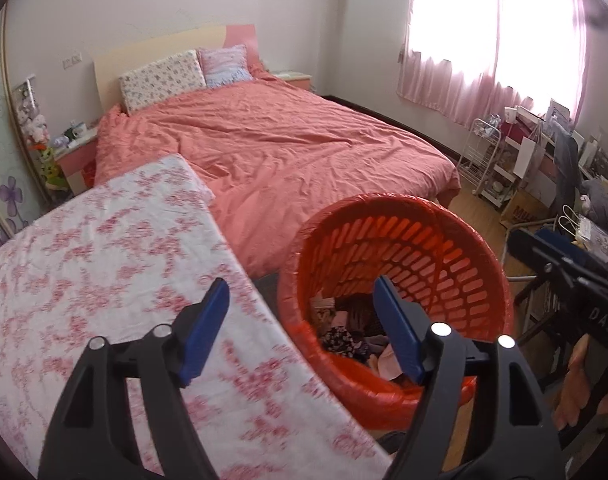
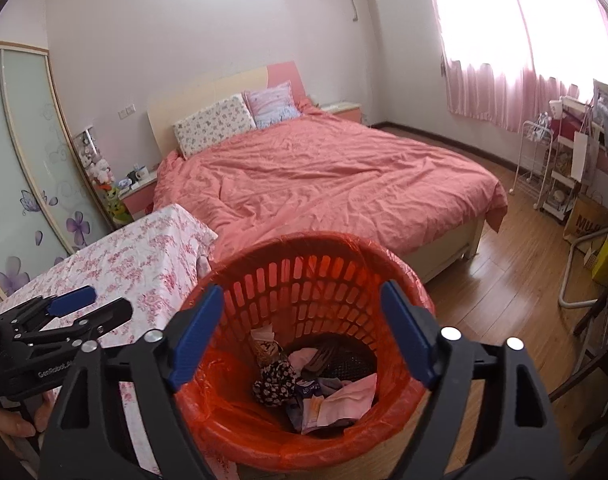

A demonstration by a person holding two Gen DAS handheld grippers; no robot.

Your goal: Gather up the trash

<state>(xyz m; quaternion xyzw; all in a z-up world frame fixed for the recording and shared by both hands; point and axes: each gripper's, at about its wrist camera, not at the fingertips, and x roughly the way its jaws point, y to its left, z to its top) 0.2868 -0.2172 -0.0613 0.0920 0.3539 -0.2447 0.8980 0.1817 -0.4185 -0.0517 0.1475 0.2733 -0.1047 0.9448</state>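
Right gripper (image 2: 299,332), bottom centre of its own view: jaws spread wide, nothing between the blue pads, released. It looks straight down into the bin (image 2: 231,420), which fills the lower middle of that frame.

Left gripper (image 1: 301,328), bottom centre of its view: jaws also apart and empty. Its left finger sits over the tabletop (image 1: 103,280) (flowered cloth, bare as far as shown); its right finger overlaps the bin's near rim (image 1: 384,408). The bin lies lower right of this gripper, beside the tabletop edge.

Trash (image 2: 324,384) is in the bottom of the bin: crumpled pink paper, a dark patterned wad, some wrappers. No loose piece shows on the tabletop or the nearby floor, so the collecting looks mostly done, I judge.

Key relation: the bin mouth is directly under and ahead of the right jaws, and off to the right of the left ones. The right hand is nearer. The bin is round, upright, with no long axis to line up on.

View differences: the right view shows the whole bin floor and, at left edge, the left gripper over the cloth. The left view shows only a slice of the contents, plus the right gripper's body (image 1: 576,280) at right edge.

Beyond: the bed (image 2: 324,184) with pink cover, pillows, curtains.
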